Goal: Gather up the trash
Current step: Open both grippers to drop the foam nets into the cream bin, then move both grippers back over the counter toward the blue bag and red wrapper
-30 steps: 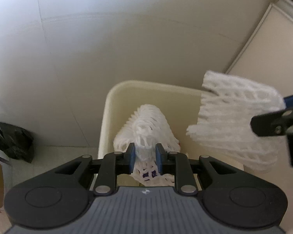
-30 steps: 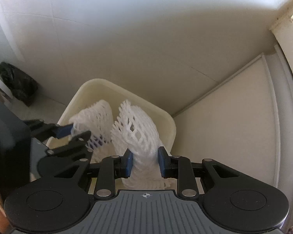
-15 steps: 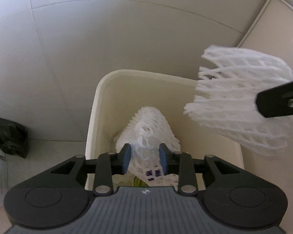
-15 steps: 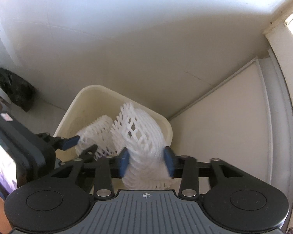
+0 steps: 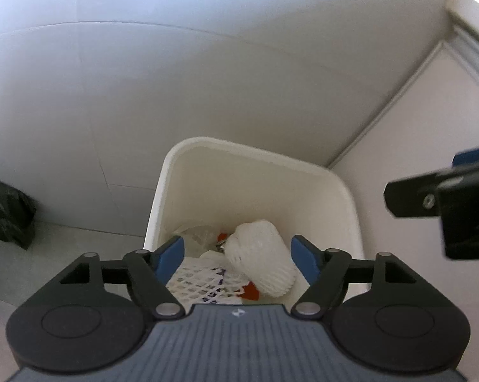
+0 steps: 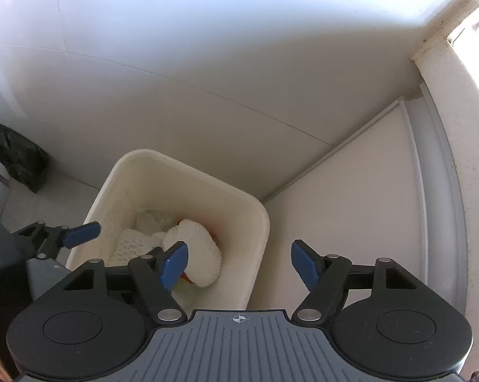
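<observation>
Largest first: pale tiled wall point(image 5: 207, 63) and floor, with a cream panel running along the right side. Tucked into that corner stands the cream rectangular plastic waste bin point(image 5: 255, 151), mouth up and unlidded — sensible, since anything let go above it falls straight in. A crumpled black plastic bag point(image 5: 7, 213) lies on the floor well to the left, apart from the bin.

Both hand-held tools hang over the bin mouth, pitched steeply downward. Left gripper point(image 5: 238, 256): jaws have just been opening and now stand wide and released, nothing between the blue pads. Right gripper point(image 6: 239, 259): same reading — jaws have just been opening, spread and empty. Its left pad sits over the bin interior, its right pad out past the bin's rim.

Task items: two white foam mesh fruit sleeves. One, a bulged ribbed foam sleeve point(image 5: 261, 261), lies on its side among the rubbish, below and between the left jaws, not touching them. The other, a flatter open-weave foam net point(image 5: 198, 283), rests beside it toward the bin's near-left wall. Orange scraps point(image 5: 250, 293) and a crumpled clear wrapper point(image 5: 201, 232) sit around them.

Judgement: both sleeves are deposited; this drop looks complete, and the grippers are free for the next piece.
</observation>
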The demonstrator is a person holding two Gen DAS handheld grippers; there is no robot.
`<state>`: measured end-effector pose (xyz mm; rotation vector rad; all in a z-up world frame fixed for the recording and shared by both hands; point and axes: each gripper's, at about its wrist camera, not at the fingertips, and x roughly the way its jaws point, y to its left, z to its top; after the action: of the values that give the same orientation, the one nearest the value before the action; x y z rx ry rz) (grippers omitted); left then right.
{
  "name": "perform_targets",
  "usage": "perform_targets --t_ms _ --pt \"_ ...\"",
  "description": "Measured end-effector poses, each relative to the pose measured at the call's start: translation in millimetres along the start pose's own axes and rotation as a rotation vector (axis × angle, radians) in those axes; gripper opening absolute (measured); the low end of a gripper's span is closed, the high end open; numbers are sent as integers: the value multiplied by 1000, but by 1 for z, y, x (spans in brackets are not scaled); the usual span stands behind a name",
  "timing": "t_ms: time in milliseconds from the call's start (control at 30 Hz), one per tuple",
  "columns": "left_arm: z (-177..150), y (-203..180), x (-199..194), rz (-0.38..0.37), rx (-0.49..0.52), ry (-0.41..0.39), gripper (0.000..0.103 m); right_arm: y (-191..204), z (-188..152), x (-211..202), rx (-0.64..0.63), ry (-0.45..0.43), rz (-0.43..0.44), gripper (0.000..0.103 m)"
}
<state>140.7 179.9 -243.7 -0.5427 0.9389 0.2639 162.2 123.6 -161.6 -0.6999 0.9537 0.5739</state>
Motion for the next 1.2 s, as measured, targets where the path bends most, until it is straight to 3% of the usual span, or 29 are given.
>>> perform_targets --t_ms 467,900,1200 --pt "-11 18 -45 -33 -185 -67 95 -4 0 -14 18 -49 -5 86" --pt "4 17 -91 -13 -174 -110 102 -14 4 -59 64 -137 62 87" --pt "17 6 -121 -32 -135 -163 102 -60 5 -109 202 -230 93 91"
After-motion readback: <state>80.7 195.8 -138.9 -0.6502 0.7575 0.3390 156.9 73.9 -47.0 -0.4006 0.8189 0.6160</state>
